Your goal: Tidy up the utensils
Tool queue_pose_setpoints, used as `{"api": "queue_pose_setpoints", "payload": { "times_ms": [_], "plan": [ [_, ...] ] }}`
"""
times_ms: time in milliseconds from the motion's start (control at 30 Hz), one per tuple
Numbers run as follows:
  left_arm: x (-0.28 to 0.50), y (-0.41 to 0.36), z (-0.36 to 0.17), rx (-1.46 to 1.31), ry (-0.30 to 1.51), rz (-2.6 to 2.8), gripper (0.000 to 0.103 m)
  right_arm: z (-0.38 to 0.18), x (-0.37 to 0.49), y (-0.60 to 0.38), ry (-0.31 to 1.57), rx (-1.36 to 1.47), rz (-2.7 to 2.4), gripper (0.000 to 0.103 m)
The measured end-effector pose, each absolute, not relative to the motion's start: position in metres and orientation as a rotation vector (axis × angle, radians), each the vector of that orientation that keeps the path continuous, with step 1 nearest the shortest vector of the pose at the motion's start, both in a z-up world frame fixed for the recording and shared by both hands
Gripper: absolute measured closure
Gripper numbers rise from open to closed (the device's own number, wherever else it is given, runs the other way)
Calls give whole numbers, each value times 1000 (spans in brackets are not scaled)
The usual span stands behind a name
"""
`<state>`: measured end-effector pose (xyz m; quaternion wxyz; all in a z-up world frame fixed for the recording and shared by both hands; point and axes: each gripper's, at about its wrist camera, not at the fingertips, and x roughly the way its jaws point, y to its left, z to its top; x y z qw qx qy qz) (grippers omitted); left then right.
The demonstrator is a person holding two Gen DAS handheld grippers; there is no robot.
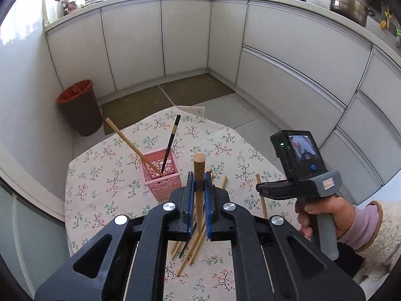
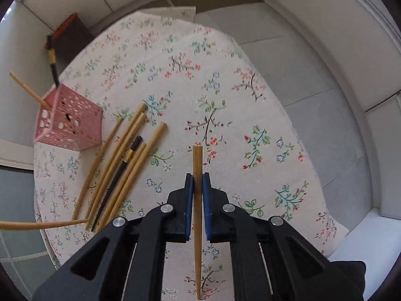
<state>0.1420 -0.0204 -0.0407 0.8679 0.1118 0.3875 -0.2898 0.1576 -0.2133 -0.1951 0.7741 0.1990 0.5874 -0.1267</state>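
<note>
My left gripper point(image 1: 199, 183) is shut on a wooden chopstick point(image 1: 199, 173) held above the floral tablecloth point(image 1: 105, 175). Its thick end points up and away from me. My right gripper point(image 2: 198, 185) points steeply down with its blue pads shut on another wooden chopstick point(image 2: 197, 160) over the cloth. A pink perforated basket point(image 1: 163, 175) point(image 2: 67, 123) stands to the left, with one wooden chopstick point(image 1: 130, 143) and one black chopstick point(image 1: 170, 140) leaning in it. Several loose wooden chopsticks point(image 2: 120, 155) and a black one point(image 2: 117, 175) lie beside the basket.
The table is round, and its cloth edge point(image 2: 295, 115) drops to a grey tiled floor. A brown bin with a red liner point(image 1: 80, 107) stands beyond the table on the left. White cabinets point(image 1: 185, 35) run behind. A person's hand point(image 1: 325, 215) holds the right tool.
</note>
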Motion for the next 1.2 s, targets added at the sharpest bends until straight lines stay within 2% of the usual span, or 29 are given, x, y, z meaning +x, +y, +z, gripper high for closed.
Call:
{"api": "queue_pose_setpoints", "payload": {
  "times_ms": [400,633,900,1200],
  "plan": [
    [132,1,7,124,695,-555,97,-10,109,-203,797,375,-130,95],
    [136,11,32,29,622,-482,97,65,119,-176,620,321,-53,95],
    [152,19,48,-65,555,-383,97,83,157,-146,542,289,10,95],
    [192,30,28,-122,586,-278,97,47,194,-132,555,280,45,95]
  ]
}}
